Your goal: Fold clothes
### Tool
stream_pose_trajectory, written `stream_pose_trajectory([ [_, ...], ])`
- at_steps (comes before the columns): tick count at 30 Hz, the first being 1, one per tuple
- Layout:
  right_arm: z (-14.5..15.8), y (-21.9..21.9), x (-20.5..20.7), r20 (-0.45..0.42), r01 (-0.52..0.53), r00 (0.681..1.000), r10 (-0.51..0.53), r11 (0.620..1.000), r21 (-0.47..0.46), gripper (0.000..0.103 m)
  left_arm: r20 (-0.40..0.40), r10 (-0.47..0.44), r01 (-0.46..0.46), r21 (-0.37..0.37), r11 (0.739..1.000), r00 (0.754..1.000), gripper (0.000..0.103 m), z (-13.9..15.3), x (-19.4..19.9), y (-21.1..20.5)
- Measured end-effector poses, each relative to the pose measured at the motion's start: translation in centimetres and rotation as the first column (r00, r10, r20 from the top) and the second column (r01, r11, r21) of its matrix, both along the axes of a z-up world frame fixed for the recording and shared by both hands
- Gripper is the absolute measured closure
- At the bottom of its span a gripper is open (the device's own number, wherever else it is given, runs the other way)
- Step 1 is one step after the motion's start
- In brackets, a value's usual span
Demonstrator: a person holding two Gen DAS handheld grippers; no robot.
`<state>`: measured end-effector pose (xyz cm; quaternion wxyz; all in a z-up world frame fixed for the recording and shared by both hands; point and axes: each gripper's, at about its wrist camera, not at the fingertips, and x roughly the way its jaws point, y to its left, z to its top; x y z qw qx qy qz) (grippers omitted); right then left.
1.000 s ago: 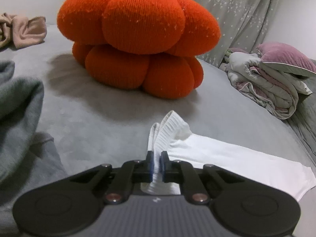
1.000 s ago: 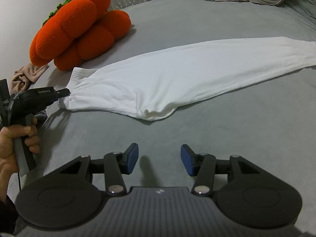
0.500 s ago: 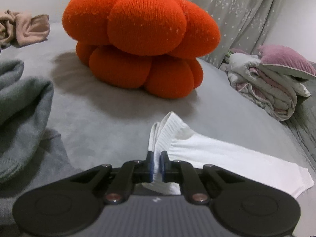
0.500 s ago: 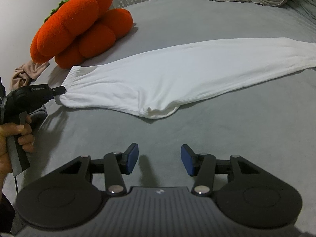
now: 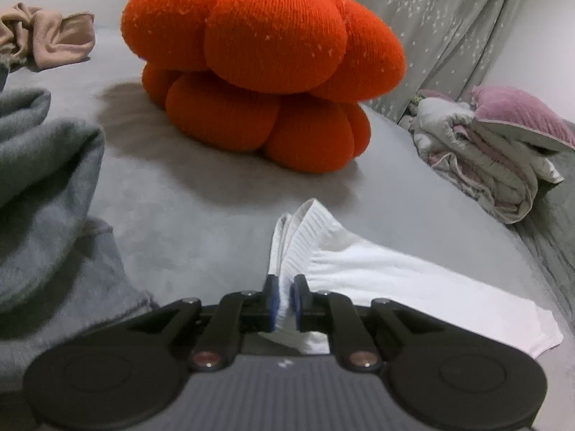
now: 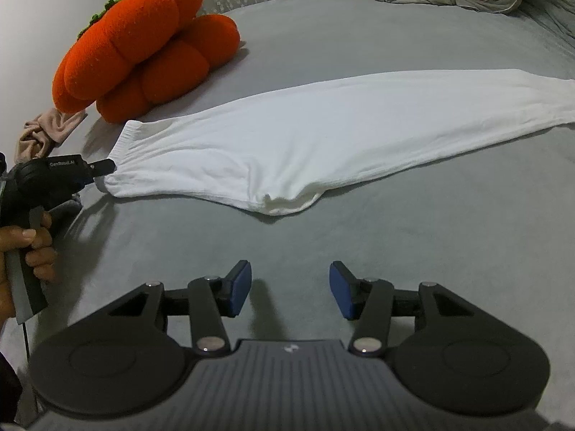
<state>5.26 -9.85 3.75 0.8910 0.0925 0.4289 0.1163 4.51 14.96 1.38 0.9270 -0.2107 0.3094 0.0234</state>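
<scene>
The left gripper [image 5: 285,298] is clamped on the ribbed waistband of the white garment [image 5: 395,280], a pinch of cloth being seen between its blue pads. From that pinch the waistband rises toward 12 o'clock in the left wrist view, and the rest of the garment is laid out flat toward 4 o'clock on the grey bed cover [image 5: 197,215].

The right gripper [image 6: 289,289] is held with its jaws apart and nothing between them, above bare cover. In the right wrist view the garment is spread well beyond it, from 10 o'clock, where the left gripper and the hand [image 6: 32,248] bearing it are seen, across to 2 o'clock; its folded lower edge lies at 12 o'clock, apart from the pads.

Further out, an orange pumpkin cushion [image 5: 262,61] stands at 12 o'clock of the left gripper, a grey garment [image 5: 39,186] at 9 o'clock, a beige cloth [image 5: 46,39] at 10 o'clock and a bundled quilt [image 5: 496,165] at 2 o'clock.

Compared with a second ago, the grip and the open jaws are unchanged; the waistband is seen drawn a little nearer the cushion in the right wrist view.
</scene>
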Motion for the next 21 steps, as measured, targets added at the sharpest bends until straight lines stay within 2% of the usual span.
stream_pose_trajectory([
  [2, 0.0, 0.1, 0.0, 0.001, -0.001, 1.000, 0.001, 1.000, -0.004, 0.049, -0.015, 0.005, -0.004, 0.014, 1.000, 1.000, 0.094, -0.4, 0.1, -0.3],
  [5, 0.1, 0.1, -0.2, 0.010, -0.002, 1.000, 0.002, 1.000, -0.004, 0.049, -0.018, 0.016, -0.016, -0.010, 1.000, 1.000, 0.092, -0.1, 0.2, 0.0],
  [11, 0.1, 0.0, -0.4, 0.019, 0.001, 1.000, -0.001, 1.000, -0.004, 0.049, -0.012, 0.041, -0.041, -0.031, 0.999, 0.999, 0.076, 0.6, 0.0, 0.7],
  [16, 0.1, 0.0, -0.5, 0.023, -0.001, 1.000, 0.001, 1.000, -0.003, 0.049, 0.046, 0.056, -0.052, -0.076, 0.996, 0.997, 0.073, 1.3, -0.2, 1.2],
  [18, 0.1, 0.1, -0.5, 0.024, -0.001, 1.000, 0.001, 1.000, -0.003, 0.049, 0.069, 0.046, -0.041, -0.068, 0.997, 0.997, 0.075, 1.3, -0.1, 0.8],
  [19, 0.1, 0.1, -0.5, 0.025, -0.002, 1.000, 0.002, 1.000, -0.003, 0.049, 0.073, 0.037, -0.032, -0.063, 0.997, 0.997, 0.080, 1.0, 0.1, 0.4],
  [21, 0.1, 0.2, -0.5, 0.028, -0.010, 1.000, 0.010, 1.000, -0.005, 0.049, 0.067, 0.012, -0.008, -0.060, 0.998, 0.998, 0.100, 0.4, 0.4, -0.4],
])
